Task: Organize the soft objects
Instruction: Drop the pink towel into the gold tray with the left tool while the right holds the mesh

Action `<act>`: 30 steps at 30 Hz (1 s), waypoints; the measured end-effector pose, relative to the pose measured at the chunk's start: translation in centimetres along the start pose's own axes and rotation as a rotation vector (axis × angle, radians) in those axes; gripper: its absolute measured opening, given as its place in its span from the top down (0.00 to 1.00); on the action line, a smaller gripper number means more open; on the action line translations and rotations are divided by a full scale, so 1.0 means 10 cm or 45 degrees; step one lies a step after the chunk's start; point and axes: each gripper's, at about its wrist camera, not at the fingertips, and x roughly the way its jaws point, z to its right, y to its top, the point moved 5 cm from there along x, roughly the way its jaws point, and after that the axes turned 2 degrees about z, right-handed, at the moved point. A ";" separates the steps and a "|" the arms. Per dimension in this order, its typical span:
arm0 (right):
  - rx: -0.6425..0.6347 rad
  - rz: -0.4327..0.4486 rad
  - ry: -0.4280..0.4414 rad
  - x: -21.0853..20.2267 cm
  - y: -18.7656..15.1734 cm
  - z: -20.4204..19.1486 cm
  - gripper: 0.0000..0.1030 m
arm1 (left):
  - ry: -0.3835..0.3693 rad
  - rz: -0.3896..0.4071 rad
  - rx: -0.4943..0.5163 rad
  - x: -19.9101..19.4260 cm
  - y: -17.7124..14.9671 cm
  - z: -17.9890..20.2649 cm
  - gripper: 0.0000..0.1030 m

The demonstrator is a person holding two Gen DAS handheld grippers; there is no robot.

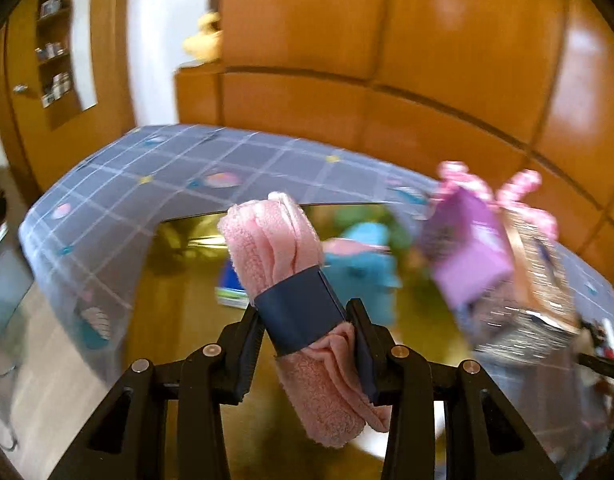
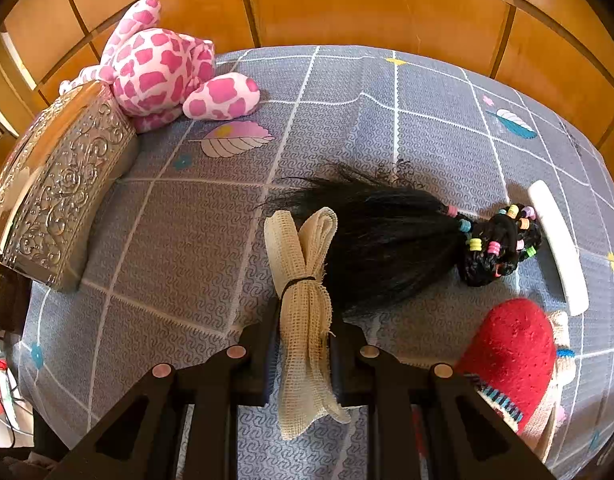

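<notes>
black angular left gripper (image 1: 307, 344), round silver screws, ribbed pads.

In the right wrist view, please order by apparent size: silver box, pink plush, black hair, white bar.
1. silver box and black hair: look alike, and the box is nearer the edge, so unsure
2. pink plush
3. white bar

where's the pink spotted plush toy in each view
Left wrist view: the pink spotted plush toy is blurred at upper right, peeking out behind the silver embossed box.
Right wrist view: the toy lies at upper left, against the box's far end.
Shared landmark: the silver embossed box.
</notes>
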 end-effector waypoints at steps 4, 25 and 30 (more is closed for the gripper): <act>0.002 0.001 -0.004 0.01 0.00 0.01 0.81 | 0.123 -0.038 0.003 0.29 0.07 -0.36 0.60; 0.011 0.012 -0.056 0.01 -0.01 -0.02 0.81 | 0.171 0.024 -0.128 0.32 0.22 -0.38 0.33; 0.016 0.020 -0.069 0.00 -0.02 -0.02 0.81 | 0.064 0.037 -0.143 0.06 0.04 0.05 0.31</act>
